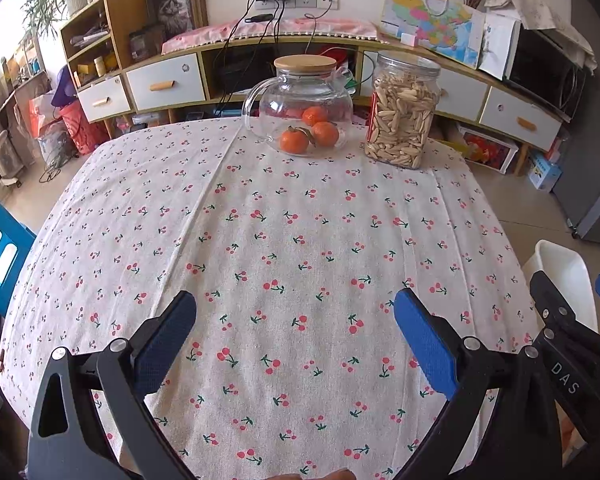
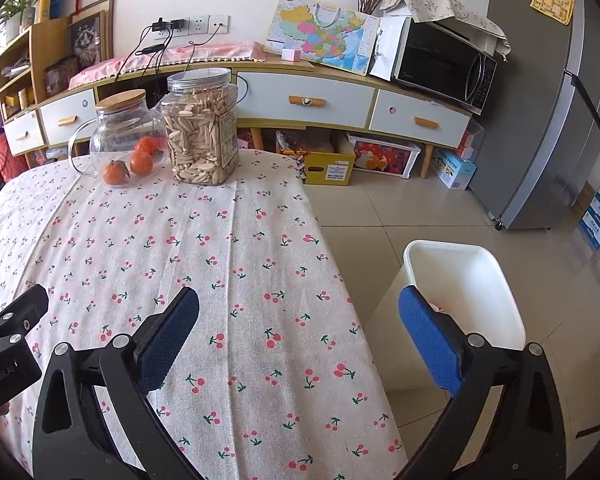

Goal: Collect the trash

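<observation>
Trash bin: a white rectangular bin (image 2: 466,280) stood on the tiled floor just beside the table's right edge; its inside was mostly in shadowless white, contents not discernible. In the left wrist view only its rim (image 1: 568,276) showed past the table edge.
Right gripper: the right gripper (image 2: 299,332) hung with jaws spread wide and empty, one blue pad (image 2: 168,340) over the cloth, the other (image 2: 428,344) over the bin's near wall.
Left gripper: the left gripper (image 1: 296,340) was likewise wide apart, holding nothing, above the near part of the table.
Table: a cherry-print tablecloth (image 1: 284,240) covered the top; no loose trash was visible on it.
Far edge: a glass teapot (image 1: 304,108) with a bamboo lid held three tangerines (image 1: 312,130); just beside it stood a clear jar of seeds (image 1: 402,112).
Background: a sideboard with white drawers (image 2: 306,100) carried a microwave (image 2: 444,64) and a map (image 2: 320,36).
</observation>
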